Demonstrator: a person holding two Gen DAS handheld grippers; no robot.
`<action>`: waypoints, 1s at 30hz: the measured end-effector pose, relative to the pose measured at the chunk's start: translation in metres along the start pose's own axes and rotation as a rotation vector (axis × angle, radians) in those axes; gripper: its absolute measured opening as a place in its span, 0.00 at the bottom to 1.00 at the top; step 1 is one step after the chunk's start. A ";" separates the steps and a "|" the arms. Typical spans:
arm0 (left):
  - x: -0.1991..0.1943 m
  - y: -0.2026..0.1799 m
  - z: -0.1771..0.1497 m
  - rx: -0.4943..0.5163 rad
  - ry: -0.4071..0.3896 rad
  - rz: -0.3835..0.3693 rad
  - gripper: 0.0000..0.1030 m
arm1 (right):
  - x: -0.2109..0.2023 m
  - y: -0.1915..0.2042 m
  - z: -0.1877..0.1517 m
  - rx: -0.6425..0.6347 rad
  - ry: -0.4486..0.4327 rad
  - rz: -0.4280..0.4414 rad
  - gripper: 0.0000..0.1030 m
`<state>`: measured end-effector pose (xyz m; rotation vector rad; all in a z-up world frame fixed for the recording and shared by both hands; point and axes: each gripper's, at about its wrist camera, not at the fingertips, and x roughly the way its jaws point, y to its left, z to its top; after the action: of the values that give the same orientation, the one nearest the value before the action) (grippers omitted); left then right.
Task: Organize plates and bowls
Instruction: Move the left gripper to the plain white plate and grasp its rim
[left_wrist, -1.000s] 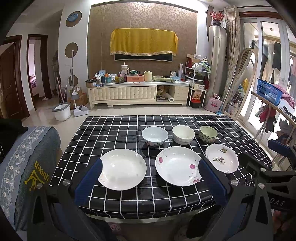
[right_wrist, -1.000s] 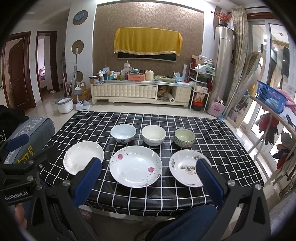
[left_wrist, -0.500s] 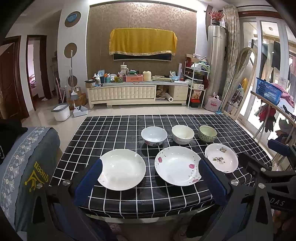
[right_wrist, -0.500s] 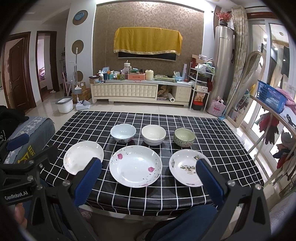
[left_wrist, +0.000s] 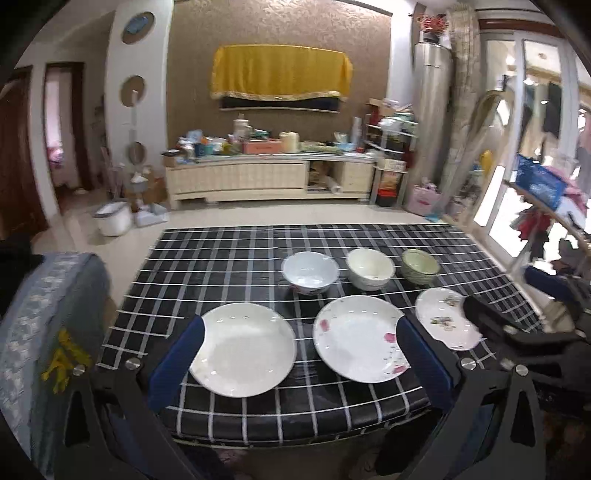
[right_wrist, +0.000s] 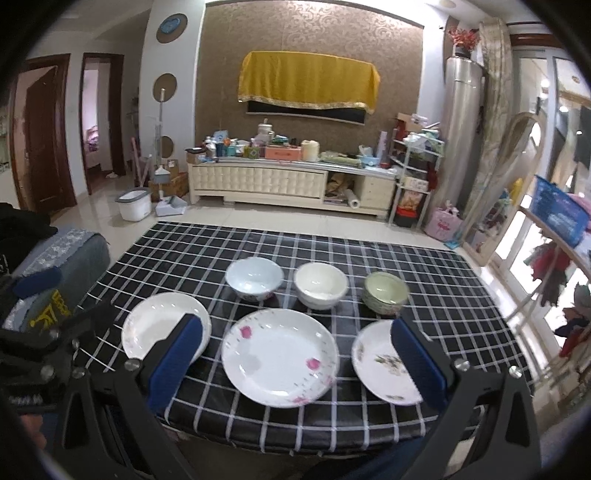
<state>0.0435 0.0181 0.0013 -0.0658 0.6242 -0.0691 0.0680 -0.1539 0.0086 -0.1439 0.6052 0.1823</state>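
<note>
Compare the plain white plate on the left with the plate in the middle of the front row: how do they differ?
The plain white plate shows no strong pattern, while the middle plate carries pink flowers. In the right wrist view the middle plate looks wider than the plain white plate. The plain white plate sits in front of the bluish-white bowl's left side; the middle plate sits between that bowl and the cream bowl. Both lie flat, empty and ungripped on the checked tablecloth.

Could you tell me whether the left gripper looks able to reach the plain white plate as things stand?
Probably yes: the left gripper is open, and the plain white plate lies at the near table edge with nothing stacked on it.
</note>
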 end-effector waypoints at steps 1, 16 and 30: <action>0.005 0.005 0.002 -0.008 0.016 -0.011 1.00 | 0.005 0.002 0.003 -0.005 0.002 0.010 1.00; 0.083 0.096 0.000 -0.132 0.195 0.149 1.00 | 0.108 0.065 0.025 -0.103 0.159 0.188 1.00; 0.149 0.158 -0.034 -0.170 0.346 0.190 0.97 | 0.199 0.111 -0.009 -0.183 0.378 0.272 0.83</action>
<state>0.1512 0.1617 -0.1263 -0.1607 0.9783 0.1606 0.2004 -0.0221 -0.1222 -0.2769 0.9853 0.4819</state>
